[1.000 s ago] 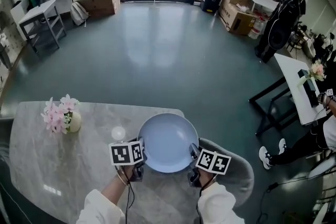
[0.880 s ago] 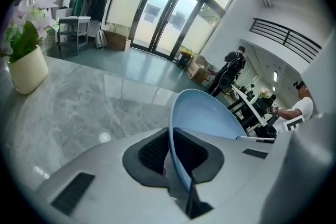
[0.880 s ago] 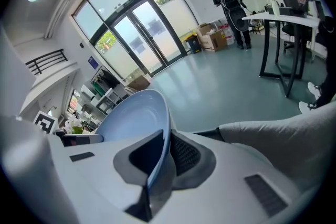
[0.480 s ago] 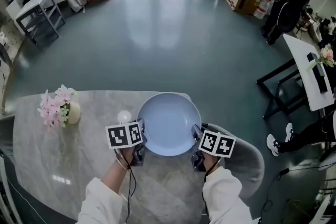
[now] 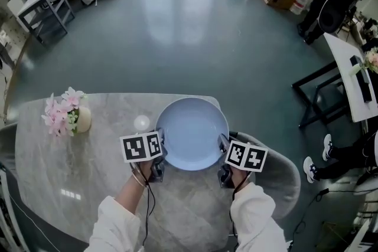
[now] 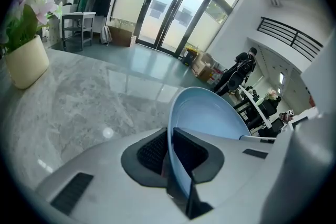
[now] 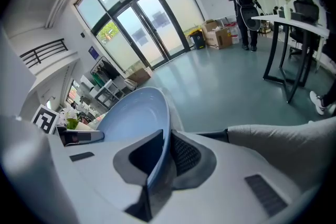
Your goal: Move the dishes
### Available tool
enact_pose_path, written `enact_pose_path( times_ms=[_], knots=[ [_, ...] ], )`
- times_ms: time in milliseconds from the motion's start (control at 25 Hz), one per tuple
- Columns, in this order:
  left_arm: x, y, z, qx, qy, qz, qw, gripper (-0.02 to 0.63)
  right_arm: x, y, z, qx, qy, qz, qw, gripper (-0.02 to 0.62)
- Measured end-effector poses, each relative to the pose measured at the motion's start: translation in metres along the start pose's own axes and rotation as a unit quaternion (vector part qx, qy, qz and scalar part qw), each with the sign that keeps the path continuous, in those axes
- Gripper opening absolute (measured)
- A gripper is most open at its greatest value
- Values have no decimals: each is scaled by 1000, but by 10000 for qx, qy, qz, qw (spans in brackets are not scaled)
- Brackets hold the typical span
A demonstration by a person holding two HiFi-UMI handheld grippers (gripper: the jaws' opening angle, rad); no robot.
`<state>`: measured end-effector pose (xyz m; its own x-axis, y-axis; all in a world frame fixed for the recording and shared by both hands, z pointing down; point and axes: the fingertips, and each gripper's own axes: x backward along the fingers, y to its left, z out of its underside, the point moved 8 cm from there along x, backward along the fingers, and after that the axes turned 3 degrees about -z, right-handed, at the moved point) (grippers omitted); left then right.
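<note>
The light blue plate [image 5: 192, 133] sits over the far edge of the grey marble table [image 5: 71, 180], held level between 2 grippers; whether its underside touches the table cannot be told. The left gripper [image 6: 170, 150] has its jaws nearly together, both black ribbed pads [image 6: 152, 152] pinching the plate's left rim. The right gripper [image 7: 165, 157] grips the opposite rim, its jaws a little wider but pressed on the edge from both sides. On the table's left part stands a cream pot of pink flowers [image 5: 66, 117], well apart from the plate. A grey chair [image 5: 277, 183] sits just off the table's right end.
</note>
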<state>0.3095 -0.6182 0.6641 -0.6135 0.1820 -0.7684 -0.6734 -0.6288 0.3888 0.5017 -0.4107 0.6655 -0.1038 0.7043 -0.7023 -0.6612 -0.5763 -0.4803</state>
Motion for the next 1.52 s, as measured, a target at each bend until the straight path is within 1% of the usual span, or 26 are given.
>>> enact_pose_path(
  times_ms=[160,280,320,400,480,560,720,840,960,1080,1160,1240,1440,1520],
  knots=[
    [-1,3,1,-41,-8,-12,10000,26,-2,2,1,122,60,-15,9999,97],
    [-1,3,0,-51,-18,43,10000,26,-1,4,1,238,96,54,9997,103],
    [-1,3,0,-36,-21,62,10000,34,-1,4,1,260,77,87,9996,105],
    [0,4,-1,-13,-36,86,10000,89,1,4,0,253,-7,132,9996,114],
    [2,6,-1,-11,-62,75,10000,116,3,3,0,201,-73,130,9997,137],
    [5,9,-1,-10,-105,35,9999,131,5,1,0,146,-122,136,9997,158],
    [16,13,-3,22,-159,48,9999,140,14,-6,-1,-15,-243,162,9996,175],
    [34,10,-1,22,-152,71,9999,141,27,-2,1,-105,-306,203,9993,175],
    [62,1,6,-87,-160,59,9998,141,48,9,8,-137,-354,229,9990,175],
    [91,-12,16,-222,-312,-16,9993,141,70,21,12,-167,-484,201,9985,173],
    [108,-21,24,-257,-444,-15,9987,141,84,28,16,-177,-562,169,9981,159],
    [121,-31,32,-232,-564,97,9981,141,97,34,21,-205,-648,136,9976,132],
    [158,-47,50,-190,-791,289,9963,140,133,51,42,-270,-864,30,9959,112],
    [171,-59,59,-210,-846,444,9952,138,149,57,51,-263,-920,-12,9954,106]
  ],
)
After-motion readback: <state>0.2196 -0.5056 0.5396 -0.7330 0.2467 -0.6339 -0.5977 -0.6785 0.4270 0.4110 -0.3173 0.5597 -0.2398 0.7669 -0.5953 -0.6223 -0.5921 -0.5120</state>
